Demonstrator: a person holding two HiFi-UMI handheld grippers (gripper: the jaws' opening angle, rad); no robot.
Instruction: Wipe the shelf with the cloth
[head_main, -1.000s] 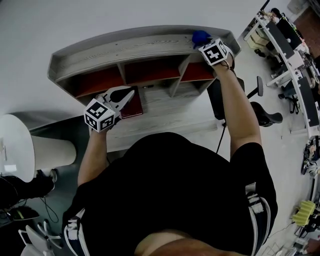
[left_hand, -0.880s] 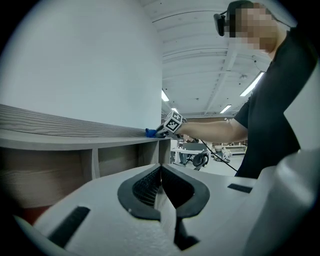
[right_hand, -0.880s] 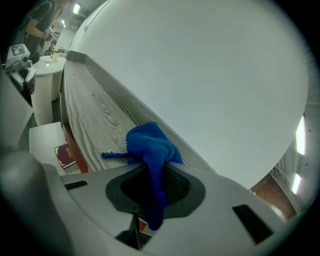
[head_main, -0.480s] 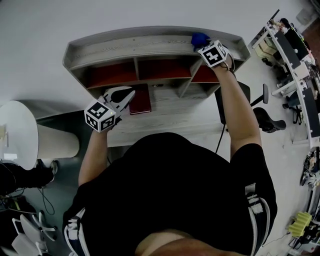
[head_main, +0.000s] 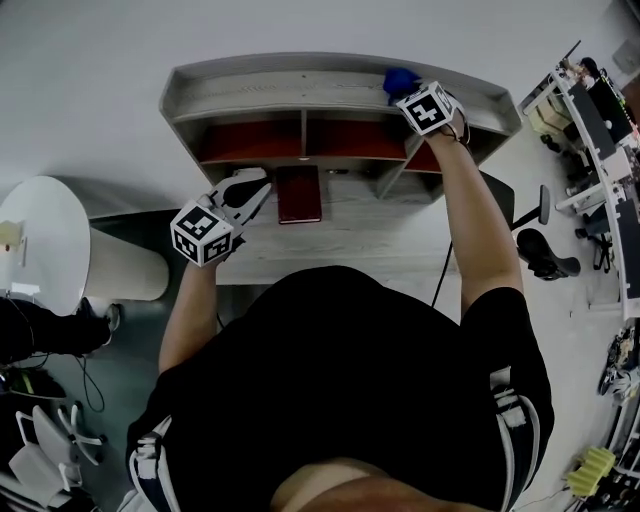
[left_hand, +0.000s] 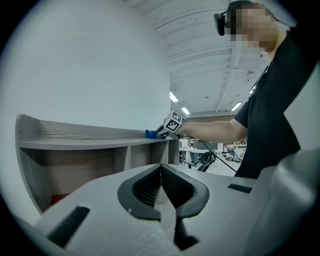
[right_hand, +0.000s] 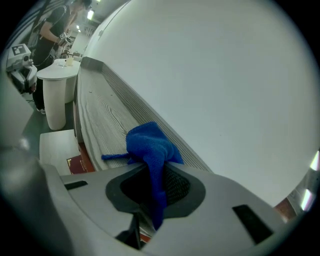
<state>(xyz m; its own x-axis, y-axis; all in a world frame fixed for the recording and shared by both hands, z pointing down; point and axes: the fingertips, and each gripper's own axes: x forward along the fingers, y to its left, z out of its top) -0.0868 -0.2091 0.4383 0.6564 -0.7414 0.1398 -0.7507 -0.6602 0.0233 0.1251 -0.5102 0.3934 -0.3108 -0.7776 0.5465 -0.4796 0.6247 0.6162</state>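
A grey wood-grain shelf (head_main: 290, 85) stands against the white wall, with red-backed compartments under its top board. My right gripper (head_main: 405, 88) is at the right end of the top board, shut on a blue cloth (head_main: 400, 76) that rests on the board. In the right gripper view the blue cloth (right_hand: 150, 150) bunches out of the shut jaws onto the shelf top (right_hand: 100, 120). My left gripper (head_main: 250, 190) hangs in front of the shelf's lower left, shut with nothing in it. The left gripper view shows the shelf (left_hand: 75, 142) and the cloth (left_hand: 151, 133) far off.
A dark red book (head_main: 299, 194) lies on the desk surface (head_main: 340, 240) below the compartments. A white round pedestal table (head_main: 40, 260) stands at the left. An office chair (head_main: 540, 245) and cluttered desks (head_main: 600, 130) are at the right.
The head view has swung, so the shelf now sits further right in the picture. The right gripper stays on the cloth at the shelf's right end; the left gripper holds its place.
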